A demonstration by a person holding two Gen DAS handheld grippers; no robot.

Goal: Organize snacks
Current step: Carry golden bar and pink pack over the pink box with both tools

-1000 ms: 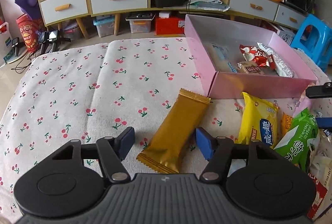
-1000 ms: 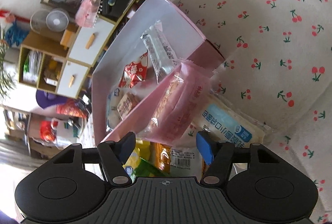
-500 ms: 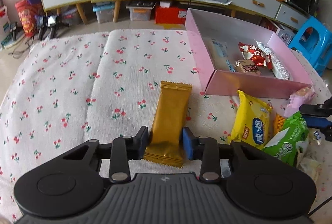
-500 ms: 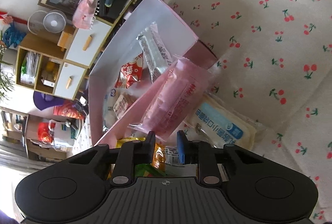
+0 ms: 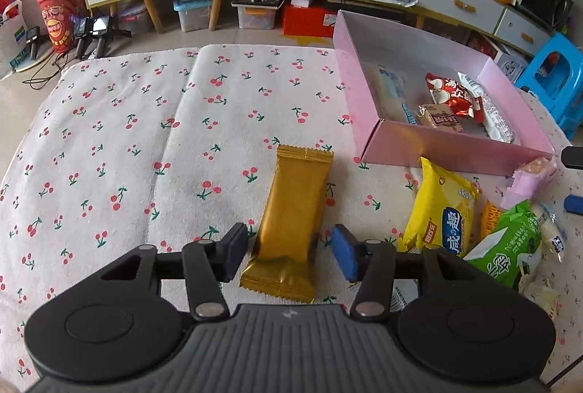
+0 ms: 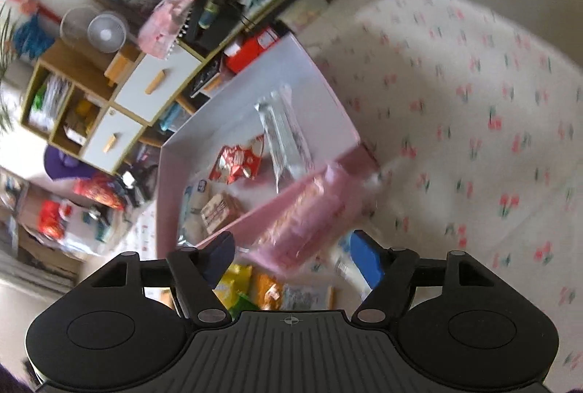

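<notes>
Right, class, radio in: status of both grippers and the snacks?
Left gripper open, straddling gold packet flat on cloth. Right gripper open around pink packet, view blurred. Pink box ahead, unobstructed.

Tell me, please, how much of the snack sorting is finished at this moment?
Partly done. Four packets, among them the red packet, lie in the pink box. The open left tongs straddle the gold bar; neither tongs grip anything. The yellow, green and pink packets remain outside.
</notes>
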